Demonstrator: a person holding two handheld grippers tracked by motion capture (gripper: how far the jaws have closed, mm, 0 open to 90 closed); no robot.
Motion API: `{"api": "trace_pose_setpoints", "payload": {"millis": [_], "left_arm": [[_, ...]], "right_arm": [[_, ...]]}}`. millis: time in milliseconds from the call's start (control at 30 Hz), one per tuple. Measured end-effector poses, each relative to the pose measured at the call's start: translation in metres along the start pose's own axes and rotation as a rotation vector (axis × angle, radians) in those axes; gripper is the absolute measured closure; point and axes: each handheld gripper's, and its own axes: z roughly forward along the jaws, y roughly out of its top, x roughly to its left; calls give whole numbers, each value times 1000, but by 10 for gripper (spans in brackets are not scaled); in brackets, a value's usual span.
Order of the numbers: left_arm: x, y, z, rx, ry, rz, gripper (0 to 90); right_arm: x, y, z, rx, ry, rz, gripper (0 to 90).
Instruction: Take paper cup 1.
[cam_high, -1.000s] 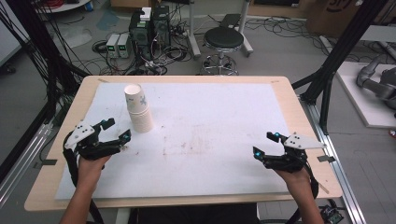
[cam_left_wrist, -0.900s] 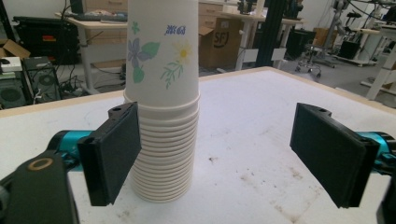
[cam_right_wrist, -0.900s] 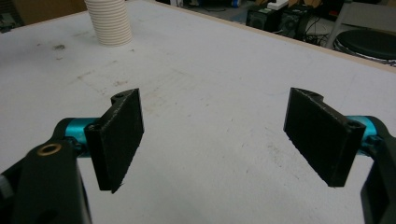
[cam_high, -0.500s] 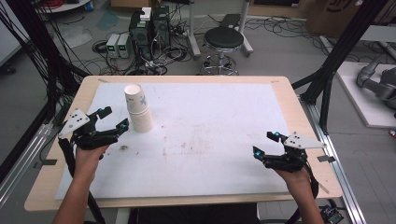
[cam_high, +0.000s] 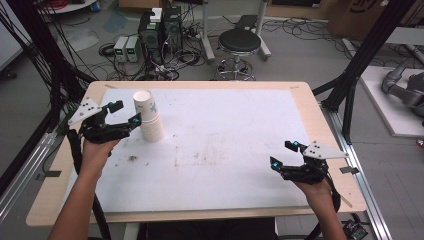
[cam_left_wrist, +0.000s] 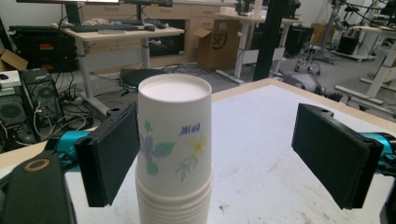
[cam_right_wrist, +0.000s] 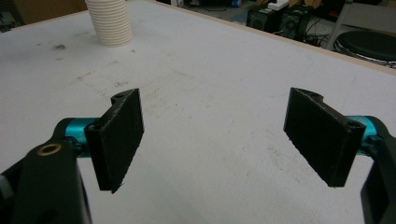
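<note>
While the stack of paper cups (cam_high: 149, 118) stands upside down near the desk's (cam_high: 240, 170) far left corner, the left gripper (cam_high: 125, 114) brackets its top, jaws spread wide, having just been opening. The right gripper (cam_high: 285, 154) rests well apart, also spread, holding nothing.

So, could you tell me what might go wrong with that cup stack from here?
The left gripper has its jaws wide open around the top of the stack of paper cups. Its left pad already sits against the cup wall, so an off-centre close could tip the tall stack. A hard squeeze might crush the top cup or lift several nested cups together.
</note>
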Motion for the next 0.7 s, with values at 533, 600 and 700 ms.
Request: {"api": "trace_pose_setpoints", "payload": {"millis": [533,600,700], "left_arm": [[16,11,43,126,38,-12,157],[17,10,48,137,36,-10,157],[18,7,53,139,36,-17,157]], "right_arm": [[1,0,1,4,3,-3,205],[0,0,0,3,0,-2,205],[-1,-1,0,2,-4,-3,205]]}}
